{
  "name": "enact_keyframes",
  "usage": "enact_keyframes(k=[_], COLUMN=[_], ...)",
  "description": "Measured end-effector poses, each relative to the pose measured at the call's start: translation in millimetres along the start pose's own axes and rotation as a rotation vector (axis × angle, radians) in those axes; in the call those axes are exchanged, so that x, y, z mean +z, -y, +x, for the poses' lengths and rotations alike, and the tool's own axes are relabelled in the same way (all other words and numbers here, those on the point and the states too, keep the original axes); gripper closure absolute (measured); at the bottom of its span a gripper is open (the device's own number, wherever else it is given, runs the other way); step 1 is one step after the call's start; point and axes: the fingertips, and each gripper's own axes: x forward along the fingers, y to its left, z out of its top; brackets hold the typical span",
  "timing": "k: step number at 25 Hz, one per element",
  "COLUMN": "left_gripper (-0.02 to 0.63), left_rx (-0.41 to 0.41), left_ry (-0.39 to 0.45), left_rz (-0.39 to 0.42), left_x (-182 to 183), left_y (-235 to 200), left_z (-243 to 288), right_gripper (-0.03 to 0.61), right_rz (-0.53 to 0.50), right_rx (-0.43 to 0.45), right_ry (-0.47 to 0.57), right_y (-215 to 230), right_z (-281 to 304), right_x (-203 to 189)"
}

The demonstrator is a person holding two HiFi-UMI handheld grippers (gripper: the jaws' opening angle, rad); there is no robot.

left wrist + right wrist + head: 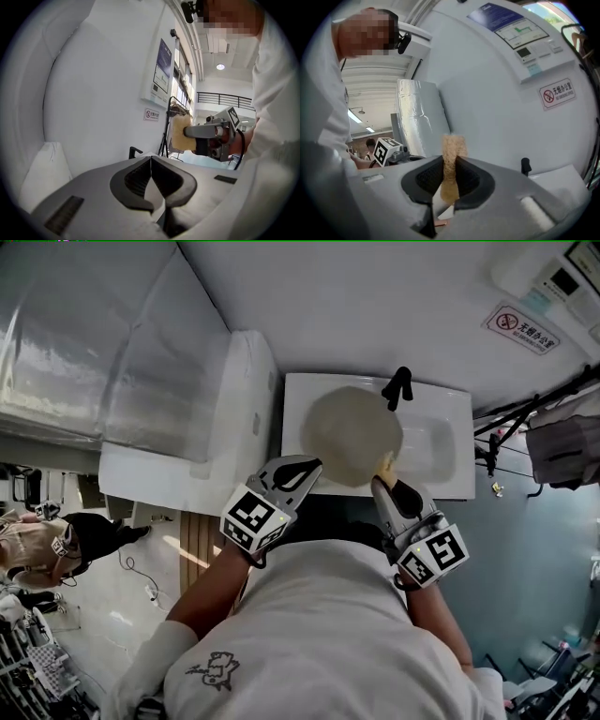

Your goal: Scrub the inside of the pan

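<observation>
Centrally, a white rectangular sink basin [448,409] stands against a pale wall.

Pan: a round, shallow pan with a dull beige-grey inside [347,432] lies in the left half of the basin and fills most of its depth. Its black handle [398,387] sticks out past the far edge of the sink, towards the wall.

Left gripper [151,160]: grey body, black pads, marker cube behind. The jaws are pressed together with nothing between them. In the head view it sits just off the near left corner of the sink and points at the pan's near rim, apart from it.

Right gripper [449,164]: the same build. Its jaws are clamped on a tan, coarse rectangular sponge [453,146], which stands upright and projects beyond the tips. In the head view the sponge is at the near edge of the sink, by the pan's near right rim. Whether it touches the pan cannot be told.

Other items: a red-and-white prohibition sign [525,331] on the wall above the sink's far right corner, and a silver foil-wrapped block [84,334] well off to the left.
</observation>
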Motion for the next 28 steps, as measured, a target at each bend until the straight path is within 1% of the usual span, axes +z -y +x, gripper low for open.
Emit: enact_keyframes(k=[4,9,12,15,17,20,23,25,28], left_gripper=[0.611,0.611,0.611,0.609,0.609,0.607,0.604,0.598,0.572], left_rx=[0.037,0.084,0.122,0.165,0.184,0.197,0.214,0.224,0.229], left_ry=[-0.006,-0.067,-0.107,-0.136,-0.178,-0.239,-0.26,-0.288,-0.339], left_rz=[-0.02,-0.068,-0.105,-0.121,-0.133,-0.147,-0.138,-0.127,-0.156], left_x=[-9.2,-38.3,-59.5,-79.3,-95.4,-115.3,-128.1,-139.0,-160.1], left_y=[-13.5,-25.8,-31.2,-44.5,-49.8,-54.4,-59.5,-61.5,-63.1], left_z=[-2.9,0.1,2.4,8.2,10.5,14.5,19.0,21.8,27.3], right_gripper=[0.523,0.523,0.522,0.522,0.522,0.52,0.52,0.52,0.52], right_rz=[-0.031,-0.004,-0.007,-0.005,-0.001,0.008,0.01,0.015,0.026], right_rx=[0.102,0.187,0.202,0.216,0.224,0.242,0.282,0.292,0.312], right_ry=[-0.07,-0.178,-0.247,-0.285,-0.307,-0.328,-0.339,-0.356,-0.384], right_y=[-11.5,2.4,19.2,35.7,44.1,56.5,66.8,75.3,87.2], right_z=[23.0,45.5,55.8,67.1,73.7,84.2,93.8,98.7,105.6], right_x=[-8.1,-32.6,-49.6,-63.3,-71.5,-78.5,-82.5,-87.4,-96.2])
